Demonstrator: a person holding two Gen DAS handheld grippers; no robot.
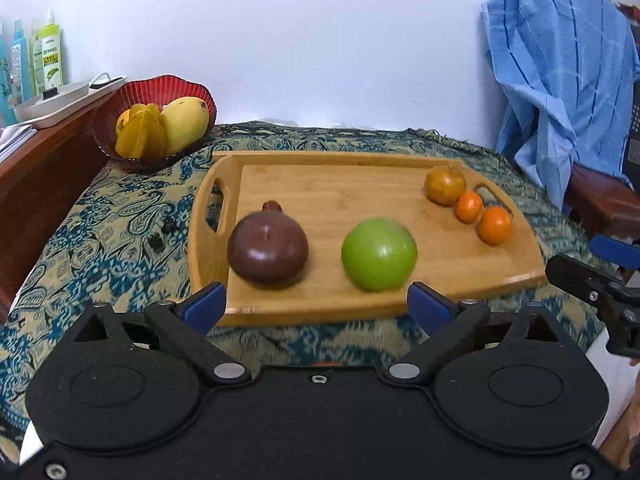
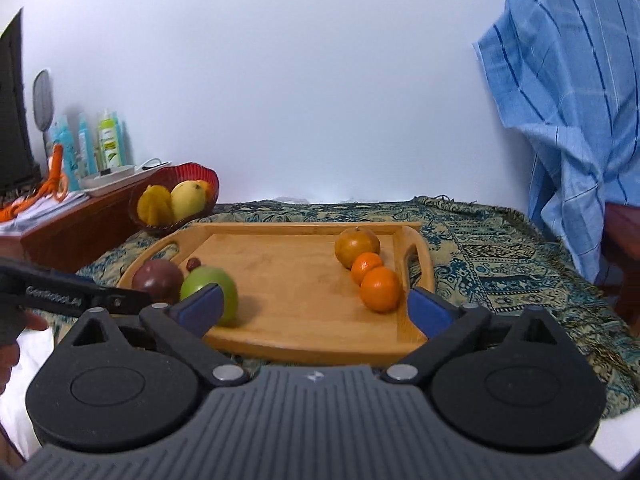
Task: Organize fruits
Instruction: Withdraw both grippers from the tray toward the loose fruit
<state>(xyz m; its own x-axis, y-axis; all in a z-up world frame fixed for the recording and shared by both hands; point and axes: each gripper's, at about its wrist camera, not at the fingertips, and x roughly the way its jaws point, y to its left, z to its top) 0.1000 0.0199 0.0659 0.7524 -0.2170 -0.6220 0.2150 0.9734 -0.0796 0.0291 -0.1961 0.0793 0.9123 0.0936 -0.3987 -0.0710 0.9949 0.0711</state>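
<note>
While both claws hover spread and empty before wooden tray, left gripper faces dark apple, green apple; right gripper faces oranges at 1 o'clock; red bowl at 10 o'clock, likely destination.

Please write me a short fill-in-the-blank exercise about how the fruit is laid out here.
1. The green apple sits on the wooden ____.
2. The mango lies in the ____ basket.
3. Beside the passion fruit sit ____ small oranges.
4. Both the left claw and the right claw are ____.

Answers: tray; red; two; open
</note>
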